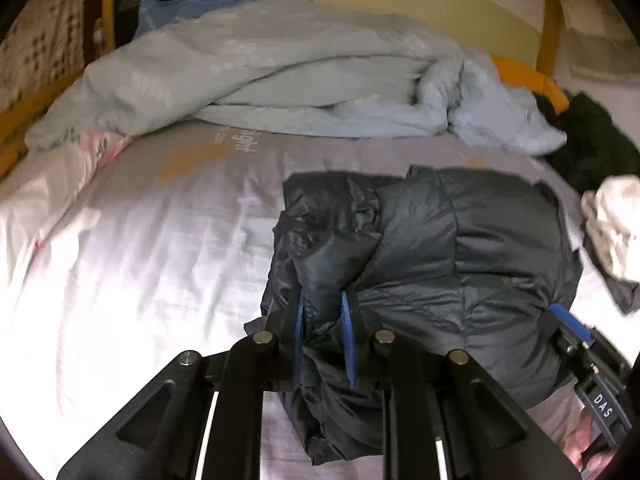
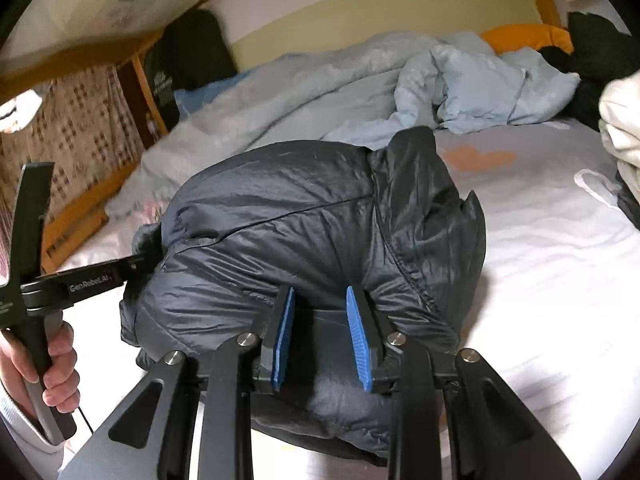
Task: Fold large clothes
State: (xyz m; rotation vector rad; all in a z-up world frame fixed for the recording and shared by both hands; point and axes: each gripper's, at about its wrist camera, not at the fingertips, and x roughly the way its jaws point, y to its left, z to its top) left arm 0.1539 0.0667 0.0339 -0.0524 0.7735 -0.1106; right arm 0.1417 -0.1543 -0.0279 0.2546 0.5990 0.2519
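Okay, no real containers in view; the nearest thing was the bed (image 1: 120, 248) w/ its pale grey-white sheet, and everything lay loose on it. On it I had the dark puffer jacket (image 1: 460, 248), bunched into a thick bundle near the front edge, roughly centre-right in the left wrist view. Behind it a light blue duvet (image 1: 280, 80) was heaped toward the wall, w/ an orange pillow (image 1: 532, 80) poking out past it. Off to the right sat a black garment (image 1: 592, 140) and a crumpled cream cloth (image 1: 612, 220). A wooden bed frame (image 2: 80, 216) ran along the far-left side in the right wrist view.

My left gripper (image 1: 322, 300) was narrowed down, its blue pads pinching a fold of the jacket at the bundle's left end; fabric filled the gap btwn them and ran back toward the cam. My right gripper (image 2: 320, 304) stood a bit wider, jaws partly closed, and the jacket's near edge bulged btwn its pads (image 2: 285, 332); the fabric seemed pressed on both sides, so I read it as gripping. In the right wrist view I could see the left hand (image 2: 52, 372) wrapped round its handle, that tool reaching into the jacket's left side. Both tools pointed down at the bundle.
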